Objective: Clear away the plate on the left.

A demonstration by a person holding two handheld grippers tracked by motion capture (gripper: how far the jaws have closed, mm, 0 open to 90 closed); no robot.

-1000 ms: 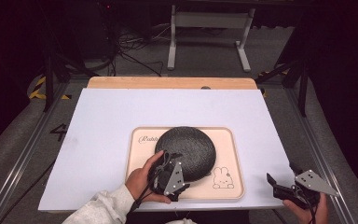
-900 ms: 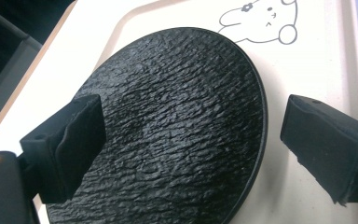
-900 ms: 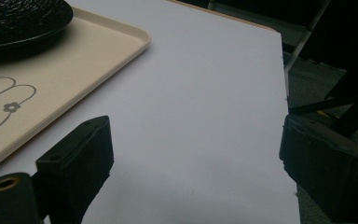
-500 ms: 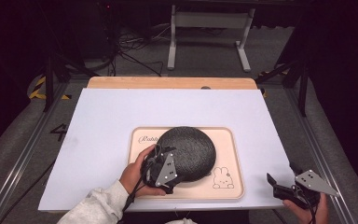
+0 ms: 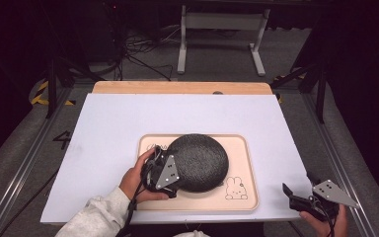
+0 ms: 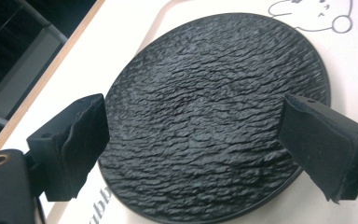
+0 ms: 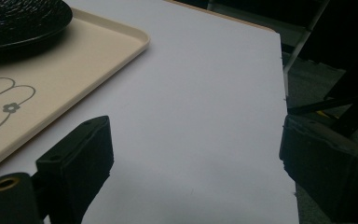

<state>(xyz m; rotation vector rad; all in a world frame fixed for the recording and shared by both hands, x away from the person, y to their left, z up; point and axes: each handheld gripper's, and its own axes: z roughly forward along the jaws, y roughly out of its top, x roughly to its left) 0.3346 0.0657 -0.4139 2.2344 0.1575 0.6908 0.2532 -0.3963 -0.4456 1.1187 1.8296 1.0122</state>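
Jaws spread wide and empty, the left gripper [image 5: 164, 173] hovers over the near-left edge of the black plate [image 5: 198, 161] on the tray [image 5: 246, 197], apparently lining up a grasp that needs lowering onto the rim, while the right gripper [image 5: 310, 200], equally open, idles at the table [image 5: 103, 128] corner.

plate [image 5: 198, 161] crowds tray [image 5: 246, 197]; surrounding board [image 5: 128, 118] open.

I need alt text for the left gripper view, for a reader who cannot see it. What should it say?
A round black plate with a rough, rippled surface lies on a beige tray. The left gripper hovers over it, its two black jaws wide open at either side. A rabbit drawing is printed on the tray.
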